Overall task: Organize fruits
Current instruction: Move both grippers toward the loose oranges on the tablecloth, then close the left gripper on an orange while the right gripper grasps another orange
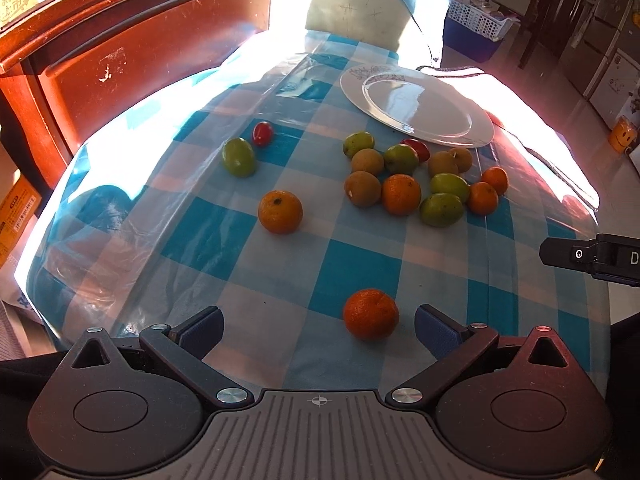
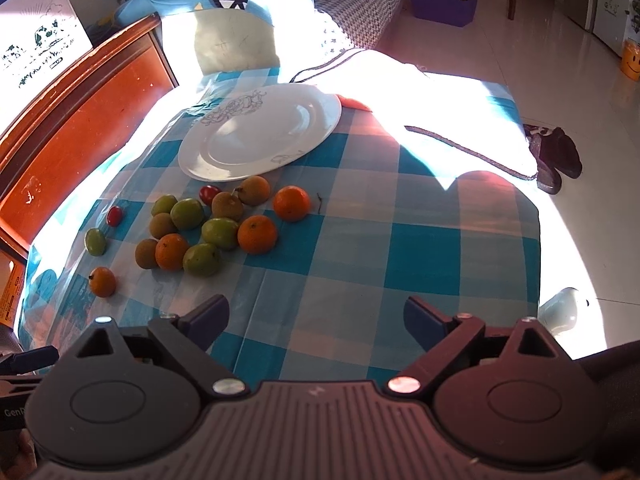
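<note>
1. Fruit lies scattered on the checked tablecloth (image 1: 344,276); nothing sits on the white plate (image 1: 416,108) at the far side yet, so the sorting looks barely begun.
2. At the left of the left wrist view, a green fruit (image 1: 239,157) and a cherry tomato (image 1: 262,133) lie close together, well apart from the main cluster; a lone orange (image 1: 280,212) rests nearer the middle.
3. The left gripper (image 1: 319,330) stands wide open and holds nothing. A mandarin (image 1: 371,314) sits on the cloth between its fingers, closer to the right-hand one, with neither pad touching it.
4. To take it well, I judge the tongs should shift slightly right so the mandarin is centred, then close gently; round fruit rolls if one pad arrives first.
5. Further right, the cluster (image 1: 424,184) of oranges, green fruits and brown ones lies just in front of the plate.
6. The right gripper (image 2: 316,320) is also open wide and empty, hovering over bare cloth with the cluster ahead to its left.
7. Keep it clear while the left one lifts.
</note>
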Demonstrator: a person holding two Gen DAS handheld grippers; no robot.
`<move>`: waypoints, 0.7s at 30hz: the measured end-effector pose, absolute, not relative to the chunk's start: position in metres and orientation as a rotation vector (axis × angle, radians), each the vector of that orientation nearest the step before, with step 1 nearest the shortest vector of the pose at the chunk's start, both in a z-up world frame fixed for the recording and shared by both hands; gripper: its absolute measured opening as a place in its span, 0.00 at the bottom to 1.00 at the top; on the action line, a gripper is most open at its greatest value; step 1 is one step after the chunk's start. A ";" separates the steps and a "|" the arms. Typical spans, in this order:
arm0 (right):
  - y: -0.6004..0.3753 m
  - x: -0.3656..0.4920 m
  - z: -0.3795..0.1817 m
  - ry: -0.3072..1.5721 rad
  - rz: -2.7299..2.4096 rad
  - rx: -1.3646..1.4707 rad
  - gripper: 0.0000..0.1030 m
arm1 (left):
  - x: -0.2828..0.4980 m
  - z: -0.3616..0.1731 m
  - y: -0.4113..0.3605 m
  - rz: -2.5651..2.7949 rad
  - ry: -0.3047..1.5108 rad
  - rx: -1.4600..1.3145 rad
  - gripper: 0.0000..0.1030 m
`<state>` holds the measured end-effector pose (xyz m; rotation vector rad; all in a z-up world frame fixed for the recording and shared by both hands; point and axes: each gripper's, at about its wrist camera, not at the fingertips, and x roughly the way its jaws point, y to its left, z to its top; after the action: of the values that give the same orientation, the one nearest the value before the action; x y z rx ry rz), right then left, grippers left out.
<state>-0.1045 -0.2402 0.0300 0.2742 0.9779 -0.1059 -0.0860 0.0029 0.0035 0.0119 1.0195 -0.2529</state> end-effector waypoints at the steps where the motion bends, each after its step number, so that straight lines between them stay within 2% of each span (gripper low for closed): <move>1: -0.239 -0.105 0.030 0.971 -0.100 0.271 0.89 | -0.087 0.003 0.001 -0.258 1.018 0.018 0.98; 7: -0.233 -0.105 0.030 0.922 -0.055 0.262 0.85 | -0.089 -0.003 -0.007 -0.275 0.996 0.033 0.94; 11: -0.226 -0.101 0.028 0.896 -0.031 0.235 0.77 | -0.091 -0.006 -0.016 -0.281 0.976 0.087 0.88; 21: -0.218 -0.085 0.020 0.832 0.015 0.231 0.51 | -0.092 -0.014 -0.020 -0.303 0.982 0.100 0.50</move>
<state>-0.0850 -0.2182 0.0201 0.2311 0.8316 0.0145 -0.0916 -0.0200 -0.0136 0.0999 0.9818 -0.3030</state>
